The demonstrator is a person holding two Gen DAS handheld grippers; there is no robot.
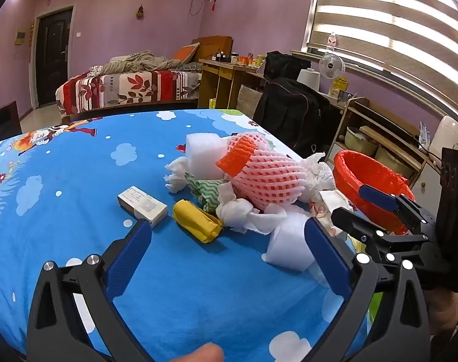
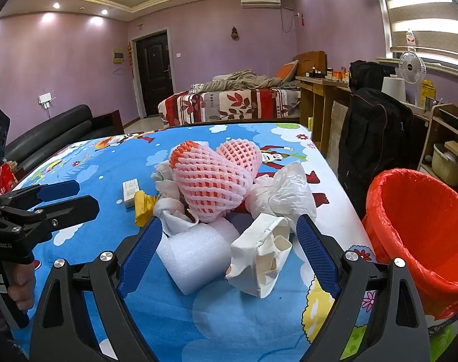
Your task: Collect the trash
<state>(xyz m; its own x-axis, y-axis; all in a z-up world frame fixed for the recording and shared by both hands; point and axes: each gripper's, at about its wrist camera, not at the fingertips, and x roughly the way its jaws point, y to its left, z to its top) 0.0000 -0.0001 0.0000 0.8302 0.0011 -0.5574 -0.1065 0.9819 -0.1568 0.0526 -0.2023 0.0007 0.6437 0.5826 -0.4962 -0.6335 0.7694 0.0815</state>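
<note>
Your counter with the blue cartoon cloth carries the whole trash pile, and the bin with the red bag sits just off its right edge. In the pile: a pink foam net on top, a white foam roll and a crumpled white carton nearest you, a yellow wad and a small white box off to the left. Your left gripper and right gripper both have fingers spread wide, nothing held, hovering short of the pile.

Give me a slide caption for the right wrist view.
Open right gripper faces foam roll, crumpled carton and pink fruit nets; red-lined bin alongside.
</note>
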